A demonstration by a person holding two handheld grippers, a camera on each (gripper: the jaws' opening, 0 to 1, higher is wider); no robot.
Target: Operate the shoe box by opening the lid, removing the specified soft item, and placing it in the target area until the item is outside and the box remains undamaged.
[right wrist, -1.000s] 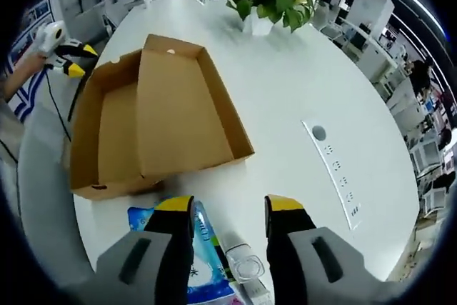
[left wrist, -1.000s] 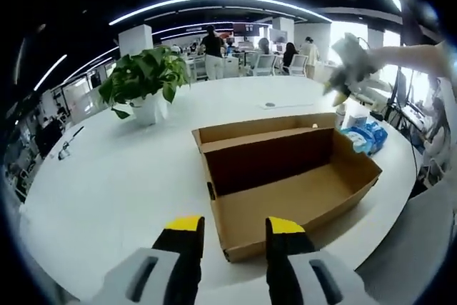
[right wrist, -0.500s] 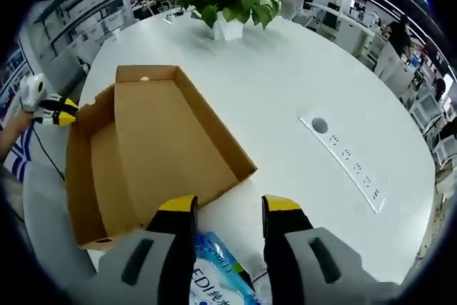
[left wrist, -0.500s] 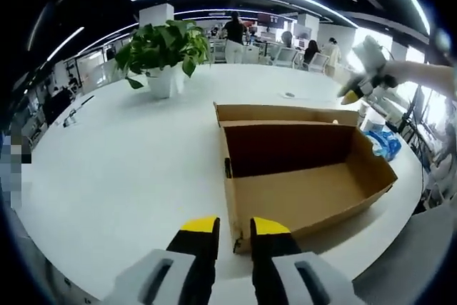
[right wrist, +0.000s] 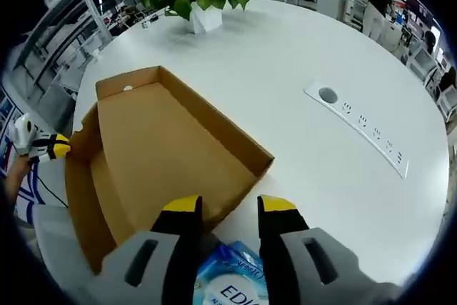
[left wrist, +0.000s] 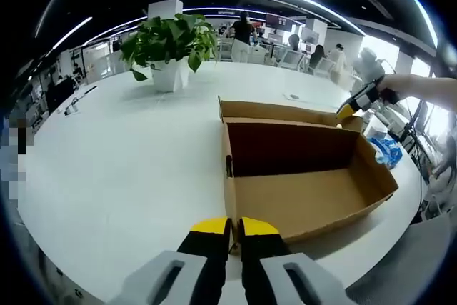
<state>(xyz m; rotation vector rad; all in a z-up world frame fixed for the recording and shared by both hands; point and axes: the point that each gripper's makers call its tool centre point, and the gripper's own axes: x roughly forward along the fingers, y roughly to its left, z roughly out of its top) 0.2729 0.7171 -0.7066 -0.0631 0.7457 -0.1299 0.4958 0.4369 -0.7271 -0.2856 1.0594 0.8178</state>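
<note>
At the shoe box point(left wrist: 300, 176) edge, left hand-held gripper point(left wrist: 228, 228) has narrowed nearly closed; right hand-held gripper point(right wrist: 225, 206) stays parted.

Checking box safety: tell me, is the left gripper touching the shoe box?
Cannot tell. In the left gripper view, the left gripper overlaps the shoe box edge; no gap or contact shows.

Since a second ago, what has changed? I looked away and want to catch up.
The left gripper narrowed its jaws from wide apart to nearly shut, at the near edge of the shoe box. The right gripper came down toward the box's lid, its jaws somewhat closer. The blue soft pack lies on the white table beside the box, as before; the box stayed open and empty.
</note>
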